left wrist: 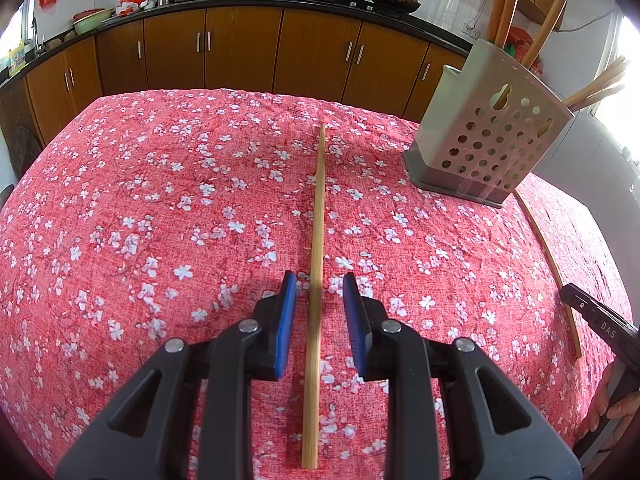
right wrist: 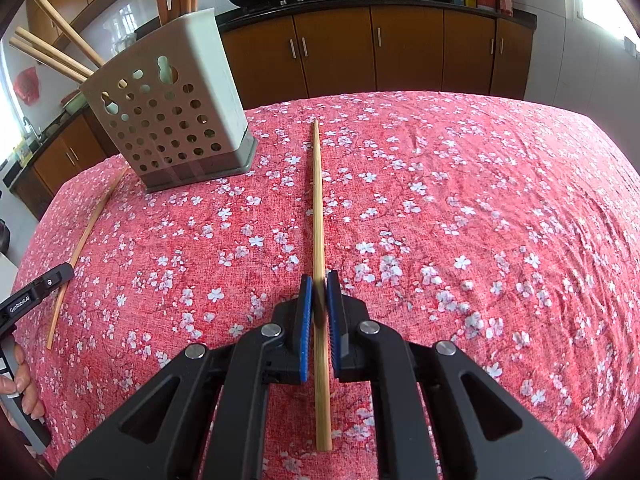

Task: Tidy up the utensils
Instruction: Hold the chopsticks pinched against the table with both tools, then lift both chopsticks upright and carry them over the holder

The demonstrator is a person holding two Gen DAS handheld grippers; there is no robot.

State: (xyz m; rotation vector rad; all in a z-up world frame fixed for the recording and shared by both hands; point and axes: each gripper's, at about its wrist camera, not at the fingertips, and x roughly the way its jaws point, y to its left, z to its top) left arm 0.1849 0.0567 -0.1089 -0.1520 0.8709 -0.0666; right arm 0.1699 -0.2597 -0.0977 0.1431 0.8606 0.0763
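Note:
A bamboo chopstick lies on the red floral tablecloth between the pads of my left gripper, which is open and straddles it without touching. My right gripper is shut on a second chopstick that points away from me. A grey perforated utensil holder stands at the far right in the left wrist view and at the far left in the right wrist view; it holds several chopsticks. The right gripper's body shows at the left view's right edge.
A thin bamboo stick lies in front of the holder, also seen in the right wrist view. The left gripper's body shows at the right view's left edge. Wooden kitchen cabinets and a counter with woks stand beyond the table.

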